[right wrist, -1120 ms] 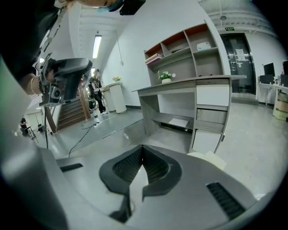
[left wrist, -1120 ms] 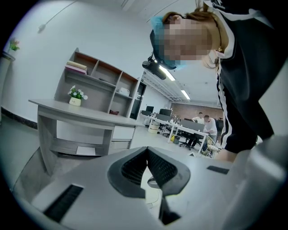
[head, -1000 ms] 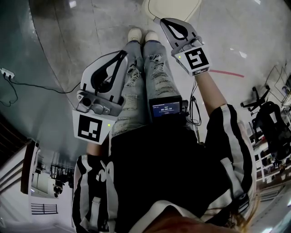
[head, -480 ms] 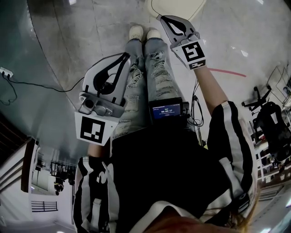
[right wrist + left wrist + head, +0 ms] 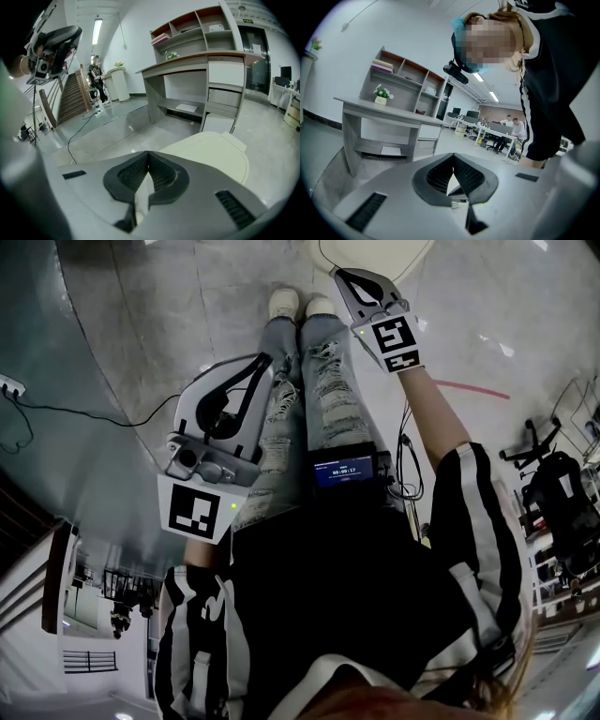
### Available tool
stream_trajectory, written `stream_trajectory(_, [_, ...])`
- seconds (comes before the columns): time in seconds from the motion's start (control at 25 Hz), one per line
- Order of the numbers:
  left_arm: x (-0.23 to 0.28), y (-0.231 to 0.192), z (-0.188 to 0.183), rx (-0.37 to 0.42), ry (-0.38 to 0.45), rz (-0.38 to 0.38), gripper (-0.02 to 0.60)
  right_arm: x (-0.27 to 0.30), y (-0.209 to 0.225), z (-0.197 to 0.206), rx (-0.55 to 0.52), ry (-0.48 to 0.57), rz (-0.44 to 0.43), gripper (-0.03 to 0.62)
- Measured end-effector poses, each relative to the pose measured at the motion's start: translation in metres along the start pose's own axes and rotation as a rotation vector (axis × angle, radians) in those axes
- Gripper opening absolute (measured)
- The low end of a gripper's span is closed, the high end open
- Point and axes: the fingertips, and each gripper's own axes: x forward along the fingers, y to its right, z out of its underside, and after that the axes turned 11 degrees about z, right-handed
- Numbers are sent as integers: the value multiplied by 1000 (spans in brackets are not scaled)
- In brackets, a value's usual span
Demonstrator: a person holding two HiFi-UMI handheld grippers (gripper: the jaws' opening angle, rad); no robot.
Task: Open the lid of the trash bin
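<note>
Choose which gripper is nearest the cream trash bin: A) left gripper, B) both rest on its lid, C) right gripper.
C: in the head view the right gripper sits right by the trash bin, while the left gripper hangs lower beside the person's legs.

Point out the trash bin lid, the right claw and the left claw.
trash bin lid (image 5: 220, 152): right gripper view, on its cream top surface.
right claw (image 5: 147, 153): right gripper view, where its shut tips meet.
left claw (image 5: 453, 154): left gripper view, where its shut tips meet.
</note>
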Motion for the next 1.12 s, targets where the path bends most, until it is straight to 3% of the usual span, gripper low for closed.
stream_trajectory(1.12, [5,-1,-4,9,32,26,8,30,11,70,-28,-245,82,8])
